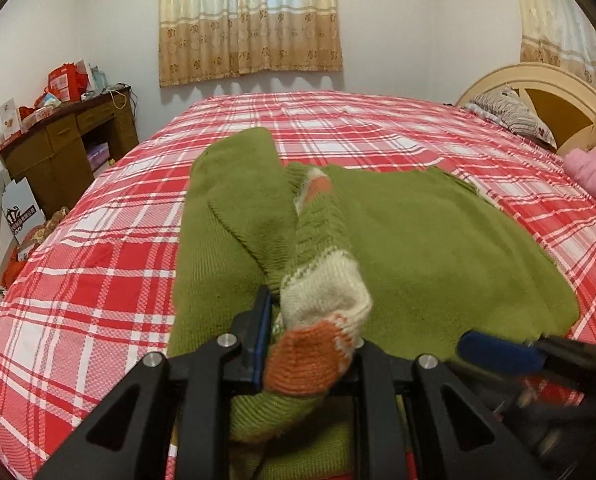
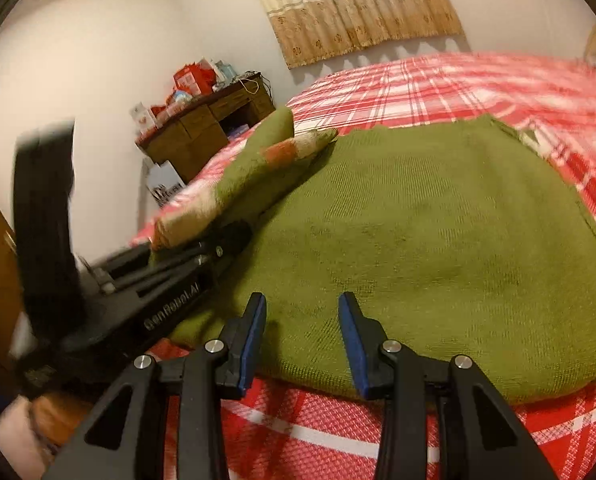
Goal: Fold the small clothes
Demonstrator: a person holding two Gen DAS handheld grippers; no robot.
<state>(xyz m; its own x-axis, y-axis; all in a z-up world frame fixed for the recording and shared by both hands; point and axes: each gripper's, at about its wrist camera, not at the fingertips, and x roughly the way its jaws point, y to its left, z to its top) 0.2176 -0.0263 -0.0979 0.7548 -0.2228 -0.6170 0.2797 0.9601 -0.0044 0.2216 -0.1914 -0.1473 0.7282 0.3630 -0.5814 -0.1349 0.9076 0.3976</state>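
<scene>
A small green knitted sweater (image 1: 437, 240) lies on the red plaid bed (image 1: 98, 272); it also shows in the right wrist view (image 2: 437, 240). My left gripper (image 1: 309, 344) is shut on the sweater's sleeve cuff (image 1: 317, 336), which has cream and orange bands, and holds it folded over the body. The sleeve (image 2: 258, 168) runs up from the left gripper (image 2: 170, 252) in the right wrist view. My right gripper (image 2: 301, 312) is open and empty, its blue-padded fingers (image 2: 254, 336) just above the sweater's near hem. It shows blurred at the lower right of the left wrist view (image 1: 497, 350).
A wooden desk (image 1: 70, 144) with red boxes stands left of the bed by the wall. A striped pillow (image 1: 509, 114), a pink garment (image 1: 593, 172) and the headboard (image 1: 537, 80) are at the right. Curtains (image 1: 250, 20) hang on the far wall.
</scene>
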